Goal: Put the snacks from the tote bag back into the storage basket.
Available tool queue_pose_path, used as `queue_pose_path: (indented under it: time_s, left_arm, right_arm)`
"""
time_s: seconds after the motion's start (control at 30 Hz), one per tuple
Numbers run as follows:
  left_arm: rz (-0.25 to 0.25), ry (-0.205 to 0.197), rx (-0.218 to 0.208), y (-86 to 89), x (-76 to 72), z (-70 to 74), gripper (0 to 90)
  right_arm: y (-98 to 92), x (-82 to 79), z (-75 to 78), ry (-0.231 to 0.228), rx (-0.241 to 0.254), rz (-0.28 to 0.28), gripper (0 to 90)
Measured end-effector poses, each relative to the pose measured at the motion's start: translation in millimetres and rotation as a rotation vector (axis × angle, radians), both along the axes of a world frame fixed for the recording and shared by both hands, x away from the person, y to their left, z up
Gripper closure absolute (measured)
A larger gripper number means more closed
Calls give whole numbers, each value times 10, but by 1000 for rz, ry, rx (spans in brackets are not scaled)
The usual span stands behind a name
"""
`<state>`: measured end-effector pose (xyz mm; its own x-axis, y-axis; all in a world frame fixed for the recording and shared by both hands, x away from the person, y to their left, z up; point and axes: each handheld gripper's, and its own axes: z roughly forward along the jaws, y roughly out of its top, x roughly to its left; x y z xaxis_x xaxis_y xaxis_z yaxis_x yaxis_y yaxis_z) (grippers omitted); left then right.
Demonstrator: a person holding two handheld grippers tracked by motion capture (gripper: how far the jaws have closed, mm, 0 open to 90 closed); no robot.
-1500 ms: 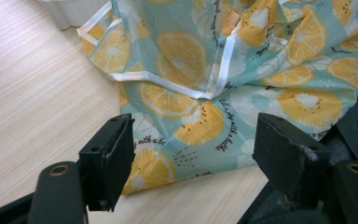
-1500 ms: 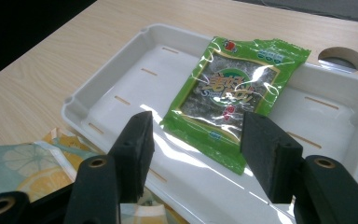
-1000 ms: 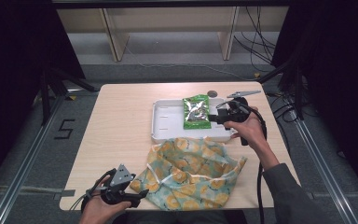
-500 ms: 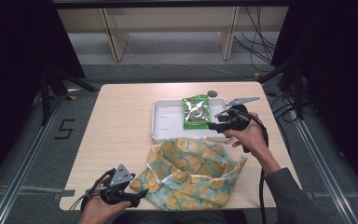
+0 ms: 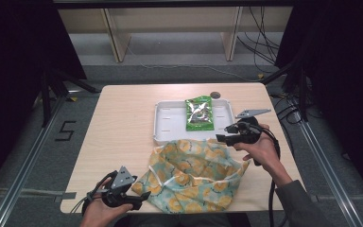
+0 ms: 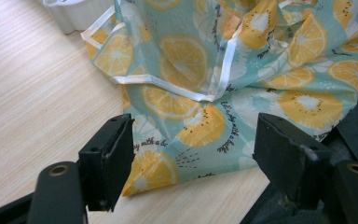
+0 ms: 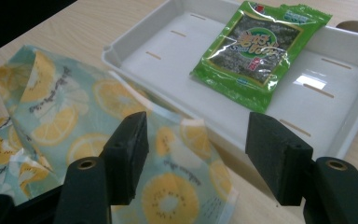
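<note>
A green snack packet (image 5: pixel 199 114) (image 7: pixel 256 46) lies flat in a white tray (image 5: pixel 170 118) (image 7: pixel 168 56) at the table's middle. In front of the tray lies a crumpled fabric bag (image 5: pixel 194 175) (image 6: pixel 261 70) (image 7: pixel 74 116) printed with orange slices. My right gripper (image 5: pixel 222 137) (image 7: pixel 196 135) hovers open at the tray's near right corner, above the bag's far edge, with nothing between its jaws. My left gripper (image 5: pixel 141 197) (image 6: pixel 193 140) rests open at the table's front edge. The bag's near left corner lies just beyond its wide-apart jaws, untouched by the pads.
A small dark round disc (image 5: pixel 215 94) sits on the table behind the tray. Bare wood (image 5: pixel 123 127) stretches left of the tray and bag. Shelf legs and cables stand on the floor beyond the table. The table's front edge runs right under my left hand.
My right gripper has drawn back from the packet toward the person, to the tray's near right corner. The left gripper and the bag have stayed put.
</note>
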<state>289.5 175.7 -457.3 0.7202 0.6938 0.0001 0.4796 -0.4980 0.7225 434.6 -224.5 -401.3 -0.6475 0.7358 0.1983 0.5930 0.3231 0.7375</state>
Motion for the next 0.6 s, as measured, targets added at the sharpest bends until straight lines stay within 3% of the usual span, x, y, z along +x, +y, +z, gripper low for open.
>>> queue_pose_path:
  time_s: [0.2,0.27,0.43,0.47,0.53,0.6]
  left_arm:
    - [0,-1,0,-1,2,1,282]
    - [-2,0,0,-2,1,0,282]
    - [-2,2,-2,-4,1,-2,282]
    - [-24,7,28,17,5,12,282]
    - [0,0,1,1,2,1,282]
    - [0,-1,1,0,2,-1,282]
  right_arm:
    - [-83,-133,-55,-17,-11,11,399]
    - [-93,-176,-63,-5,10,13,399]
    - [-130,-267,-49,-33,7,3,398]
    - [-136,-285,-51,-31,8,9,398]
    - [-137,-317,-61,-25,9,10,398]
    - [-153,-329,-77,-40,5,23,397]
